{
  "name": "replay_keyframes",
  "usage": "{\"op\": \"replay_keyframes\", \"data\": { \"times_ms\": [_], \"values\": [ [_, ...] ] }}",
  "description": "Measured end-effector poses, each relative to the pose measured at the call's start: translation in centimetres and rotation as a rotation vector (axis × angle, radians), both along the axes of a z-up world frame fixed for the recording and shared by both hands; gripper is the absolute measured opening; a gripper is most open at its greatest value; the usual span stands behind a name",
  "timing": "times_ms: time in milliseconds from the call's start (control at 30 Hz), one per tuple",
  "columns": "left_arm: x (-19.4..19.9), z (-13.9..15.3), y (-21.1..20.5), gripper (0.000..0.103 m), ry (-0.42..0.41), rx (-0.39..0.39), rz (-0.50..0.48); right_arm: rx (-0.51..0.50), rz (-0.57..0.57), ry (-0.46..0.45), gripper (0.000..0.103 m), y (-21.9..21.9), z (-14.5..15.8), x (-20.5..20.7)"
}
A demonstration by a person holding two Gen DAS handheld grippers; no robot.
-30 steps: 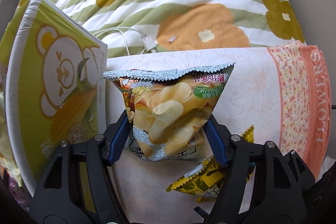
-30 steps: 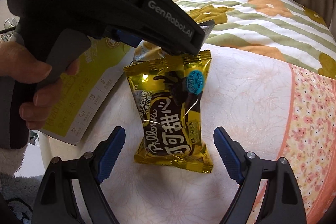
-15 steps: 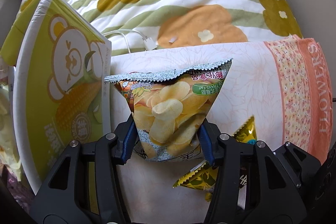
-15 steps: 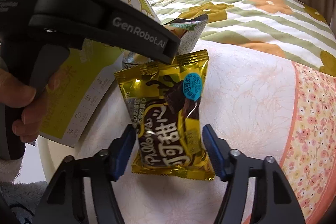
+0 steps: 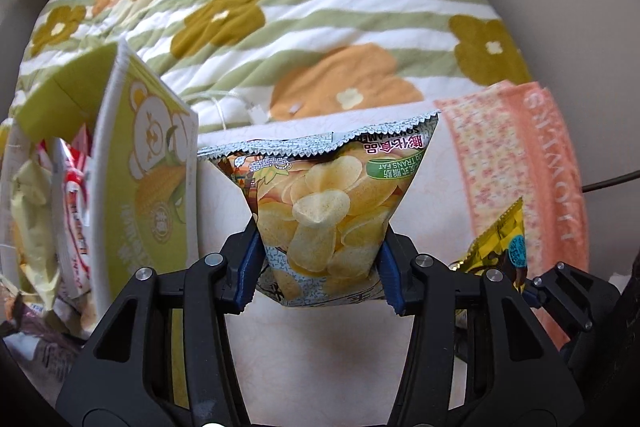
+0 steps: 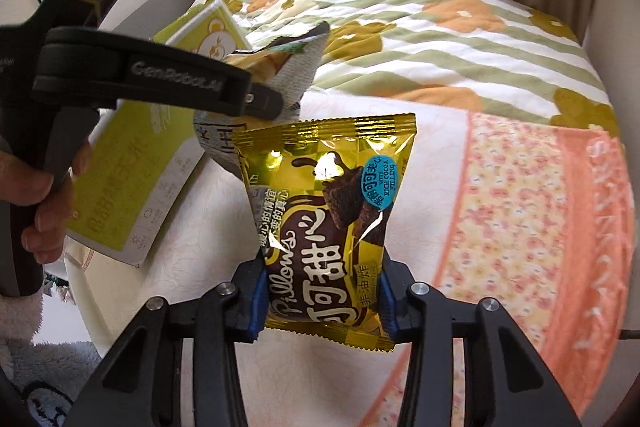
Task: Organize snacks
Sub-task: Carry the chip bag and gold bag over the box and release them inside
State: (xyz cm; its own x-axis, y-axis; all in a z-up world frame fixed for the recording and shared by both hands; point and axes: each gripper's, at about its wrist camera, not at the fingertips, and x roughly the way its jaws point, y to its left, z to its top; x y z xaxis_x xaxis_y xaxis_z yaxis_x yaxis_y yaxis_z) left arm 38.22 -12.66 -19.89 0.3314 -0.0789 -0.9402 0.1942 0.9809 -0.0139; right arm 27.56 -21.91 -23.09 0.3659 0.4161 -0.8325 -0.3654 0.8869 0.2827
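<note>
The green bear box (image 5: 156,187) stands open at the left, with snack packets (image 5: 72,219) inside. Just right of the box, the left gripper (image 5: 318,267) pinches the chip bag (image 5: 324,211) above the pale floral cloth (image 5: 320,355). Further right of the box, the right gripper (image 6: 320,301) clamps the gold cocoa pillow pack (image 6: 324,223). The striped flower quilt (image 5: 320,27) lies behind the box.

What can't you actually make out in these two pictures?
- Left wrist view: the bottom of the chip bag is hidden between the left gripper fingers.
- Left wrist view: the gold snack packet is half hidden behind gripper arms.
- Left wrist view: packets inside the yellow box are cut off by its wall and the edge.
- Right wrist view: the chip bag is mostly blocked by the other tool.
</note>
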Motion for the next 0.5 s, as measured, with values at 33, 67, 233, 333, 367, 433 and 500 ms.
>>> {"op": "replay_keyframes", "data": {
  "times_ms": [33,67,233,333,367,433,500],
  "values": [
    [-0.3,1.1,-0.1,0.046,-0.023,-0.010,-0.005,-0.001,-0.004,0.000,0.041,-0.3,0.7,0.0],
    [-0.7,2.3,-0.1,0.046,-0.048,-0.024,-0.006,0.001,-0.005,-0.003,0.040,-0.4,1.2,-0.2],
    [-1.8,8.5,1.4,0.046,-0.156,-0.098,0.018,-0.018,0.024,-0.064,0.040,-0.3,5.8,-1.9],
    [-2.4,12.1,3.6,0.046,-0.229,-0.126,0.043,-0.016,0.050,-0.114,0.040,0.5,8.7,-1.6],
    [-2.6,13.2,4.5,0.046,-0.250,-0.131,0.049,-0.015,0.059,-0.132,0.040,1.0,9.8,-1.3],
    [-3.0,15.0,6.4,0.046,-0.289,-0.128,0.061,-0.011,0.072,-0.160,0.040,2.2,11.6,-0.5],
    [-3.4,16.4,8.5,0.046,-0.317,-0.120,0.075,0.004,0.083,-0.180,0.040,3.6,13.2,0.0]
  ]
}}
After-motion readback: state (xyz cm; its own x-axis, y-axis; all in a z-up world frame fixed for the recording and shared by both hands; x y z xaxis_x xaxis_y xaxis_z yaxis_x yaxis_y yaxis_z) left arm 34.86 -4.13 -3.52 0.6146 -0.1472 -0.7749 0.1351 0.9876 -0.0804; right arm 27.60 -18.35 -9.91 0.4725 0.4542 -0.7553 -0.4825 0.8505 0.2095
